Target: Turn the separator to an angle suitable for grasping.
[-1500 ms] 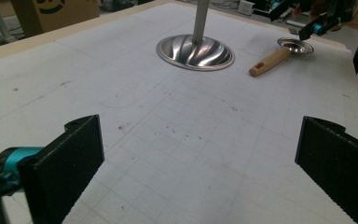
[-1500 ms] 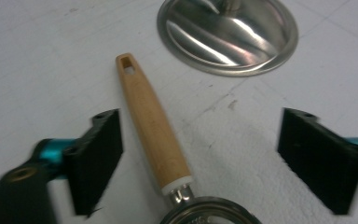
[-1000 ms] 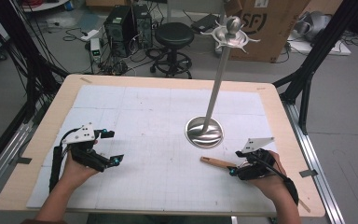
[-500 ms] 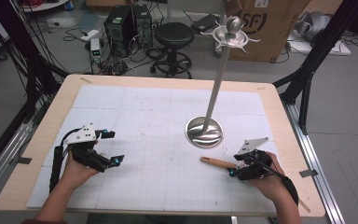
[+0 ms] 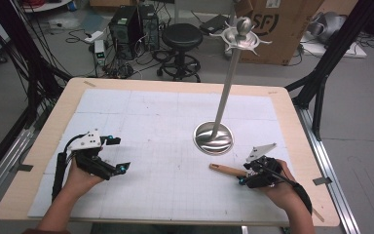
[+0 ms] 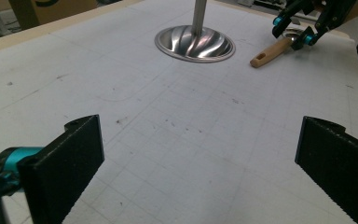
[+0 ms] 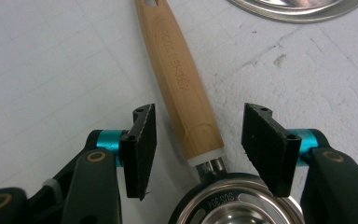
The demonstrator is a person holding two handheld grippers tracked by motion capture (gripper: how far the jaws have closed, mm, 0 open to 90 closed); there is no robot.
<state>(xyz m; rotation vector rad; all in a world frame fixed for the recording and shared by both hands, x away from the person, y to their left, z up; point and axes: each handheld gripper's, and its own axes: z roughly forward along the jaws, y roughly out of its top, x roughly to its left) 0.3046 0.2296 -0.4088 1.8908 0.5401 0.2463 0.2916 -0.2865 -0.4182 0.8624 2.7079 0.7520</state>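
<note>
Right claw (image 7: pixel 193 144) is low over the surface (image 5: pixel 165 126), with its jaws apart on either side of the wooden handle of a small utensil (image 7: pixel 179 79), and neither pad (image 7: pixel 142 140) touches the wood yet. The grasp is prepared but not closed, so I judge the work to be at its beginning: the utensil lies flat, and closing, lifting and placing are all left to do. Perhaps it must hang on the stand (image 5: pixel 224 92), which rises just ahead of this claw, a little toward the left, but this is only my guess. Left claw (image 6: pixel 193 163) waits far to the side, wide open and holding nothing. The handle is light wood, rounded, with some letters pressed into it that I cannot read well and a slot at the far end. Nearest to the claw, a white ring joins it to a round steel part with a rim, maybe a strainer or small cup.
</note>
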